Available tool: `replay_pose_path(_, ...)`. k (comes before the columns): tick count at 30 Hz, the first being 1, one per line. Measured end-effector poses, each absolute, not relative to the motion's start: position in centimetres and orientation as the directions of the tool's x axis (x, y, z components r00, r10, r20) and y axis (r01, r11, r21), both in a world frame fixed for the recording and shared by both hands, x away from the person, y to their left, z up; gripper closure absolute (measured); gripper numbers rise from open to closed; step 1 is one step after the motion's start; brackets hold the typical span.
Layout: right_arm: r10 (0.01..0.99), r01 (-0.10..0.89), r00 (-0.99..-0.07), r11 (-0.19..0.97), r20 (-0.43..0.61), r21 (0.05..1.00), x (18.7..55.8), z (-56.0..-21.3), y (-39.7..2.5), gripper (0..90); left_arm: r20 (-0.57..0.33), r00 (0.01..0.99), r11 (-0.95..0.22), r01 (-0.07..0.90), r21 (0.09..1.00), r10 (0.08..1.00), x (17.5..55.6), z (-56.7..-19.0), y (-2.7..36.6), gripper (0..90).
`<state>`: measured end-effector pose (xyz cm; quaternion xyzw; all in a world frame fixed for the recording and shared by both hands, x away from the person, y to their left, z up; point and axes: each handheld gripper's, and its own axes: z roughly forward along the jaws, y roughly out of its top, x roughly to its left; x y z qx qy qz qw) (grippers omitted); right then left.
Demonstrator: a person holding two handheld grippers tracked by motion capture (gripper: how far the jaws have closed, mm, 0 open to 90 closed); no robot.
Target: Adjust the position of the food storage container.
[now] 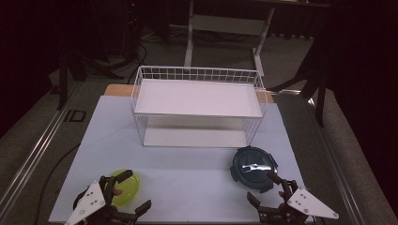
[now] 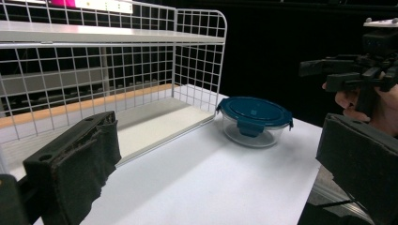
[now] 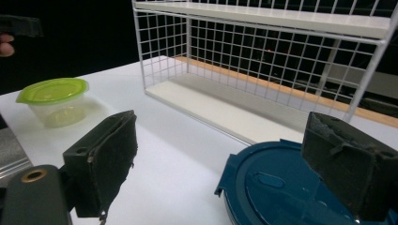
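The blue-lidded container (image 1: 253, 168) sits at five o'clock from the wire rack (image 1: 197, 105), just ahead of the right gripper (image 1: 266, 188), jaws apart like the left gripper's (image 1: 136, 192), so approach seems underway; next, straddle and close.

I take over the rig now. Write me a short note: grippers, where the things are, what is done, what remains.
Left gripper: open, empty, beside the green-lidded tub at the mat's front left.
Right gripper: open, empty, jaws over the near edge of the blue-lidded bowl, front right.
Wire rack: both shelves bare.
Done: nothing grasped or moved.
Left: probably grip each container and set it on the rack.
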<state>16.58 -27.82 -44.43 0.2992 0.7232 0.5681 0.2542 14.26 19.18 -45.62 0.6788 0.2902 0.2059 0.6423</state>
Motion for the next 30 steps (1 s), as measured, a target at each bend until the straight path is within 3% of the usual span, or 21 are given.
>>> replay_pose_path(10, 0.672, 0.122, -0.74, 0.172, -0.026, 0.977, 16.8, -43.0, -27.2, 10.5, -0.084, 0.74, -0.001, 0.113, 0.994, 0.667, 14.0, -45.6, 19.3, 0.0)
replay_pose_path(19, 0.717, 0.129, -0.695, 0.201, -0.056, 0.971, 17.7, -40.9, -27.9, 10.6, -0.09, 0.74, -0.001, 0.122, 0.993, 0.666, 14.1, -45.8, 19.4, 0.0)
replay_pose_path(26, 0.764, 0.178, -0.64, 0.247, -0.079, 0.953, 19.0, -40.7, -29.6, 22.9, -0.089, 0.745, -0.005, 0.122, 0.992, 0.661, 14.1, -45.8, 19.3, 0.0)
replay_pose_path(30, 0.781, 0.223, -0.622, 0.24, -0.051, 0.945, 20.1, -41.3, -31.3, 39.2, -0.09, 0.748, -0.003, 0.122, 0.993, 0.658, 14.1, -45.8, 19.2, 0.0)
